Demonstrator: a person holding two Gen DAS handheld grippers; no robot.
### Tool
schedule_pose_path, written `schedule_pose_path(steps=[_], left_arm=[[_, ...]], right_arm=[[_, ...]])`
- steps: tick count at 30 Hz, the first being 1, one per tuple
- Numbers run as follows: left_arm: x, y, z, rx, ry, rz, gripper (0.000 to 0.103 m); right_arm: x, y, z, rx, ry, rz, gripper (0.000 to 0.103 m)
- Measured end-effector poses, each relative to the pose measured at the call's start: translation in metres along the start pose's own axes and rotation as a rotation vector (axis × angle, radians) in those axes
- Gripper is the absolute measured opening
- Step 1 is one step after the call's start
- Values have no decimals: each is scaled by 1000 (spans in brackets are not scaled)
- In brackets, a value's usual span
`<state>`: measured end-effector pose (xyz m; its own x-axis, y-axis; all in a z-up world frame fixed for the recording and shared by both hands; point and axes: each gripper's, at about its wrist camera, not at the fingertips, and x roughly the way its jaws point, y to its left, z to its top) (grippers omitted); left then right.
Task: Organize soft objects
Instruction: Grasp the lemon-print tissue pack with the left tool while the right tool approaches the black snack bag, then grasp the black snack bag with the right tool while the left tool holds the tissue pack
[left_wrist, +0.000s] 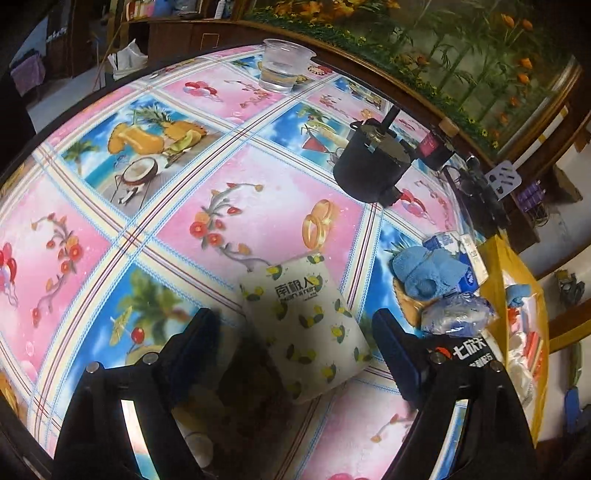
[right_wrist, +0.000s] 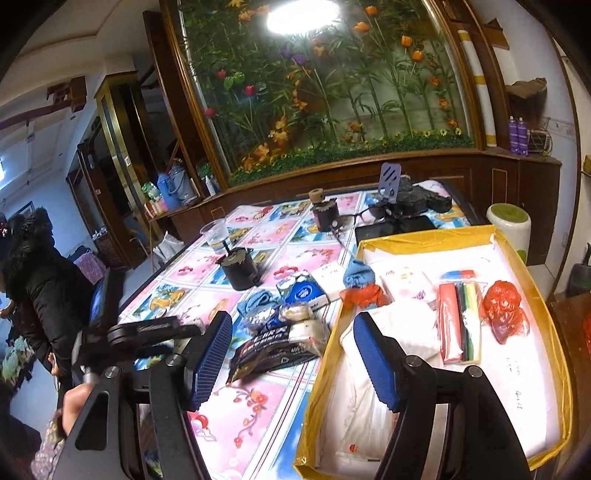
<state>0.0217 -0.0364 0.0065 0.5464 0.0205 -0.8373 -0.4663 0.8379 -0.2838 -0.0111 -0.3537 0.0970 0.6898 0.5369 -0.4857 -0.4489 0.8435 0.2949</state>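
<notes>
Between the spread fingers of the left gripper (left_wrist: 299, 354) lies a white soft pack printed with small lemons and dark lettering (left_wrist: 306, 325) — flat on the pink-and-blue fruit-patterned tablecloth (left_wrist: 184, 192), the jaws standing apart on either side and not pressing it. Just to its right sit a light blue fluffy cloth bundle (left_wrist: 424, 273) and a crinkled blue-and-white plastic packet (left_wrist: 456, 314). Beyond those stands a yellow-rimmed cardboard box with a white lining (right_wrist: 424, 234) (red plastic bag (right_wrist: 504, 310) and white folded cloth (right_wrist: 399, 328) already inside). The right gripper (right_wrist: 291, 360) hangs with jaws apart and empty over the box's near-left edge, a black foil pouch (right_wrist: 269, 354) showing between them. Farther back stand a black round pot (left_wrist: 369, 166) and a clear plastic cup (left_wrist: 282, 66).
</notes>
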Motion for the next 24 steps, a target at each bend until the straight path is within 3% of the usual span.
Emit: schedule_pose_path(steps=[3,5,11,18,24], left_arm=[[5,-9,-1,71,-17,43,84],[2,-6,-5,91,-36,40,68],[-11,25,-9,127,-95,73,64],[-14,43,-6,99,-117,50,64],[-15,45,-5,85,-121,27,64]], right_arm=[[2,1,-2,6,28,31,73],[7,4,-2,18,65,76,74],[46,24,6,37,203,165,75],[125,49,34,-39,375,9,75],[181,37,25,-45,499,-114,75]])
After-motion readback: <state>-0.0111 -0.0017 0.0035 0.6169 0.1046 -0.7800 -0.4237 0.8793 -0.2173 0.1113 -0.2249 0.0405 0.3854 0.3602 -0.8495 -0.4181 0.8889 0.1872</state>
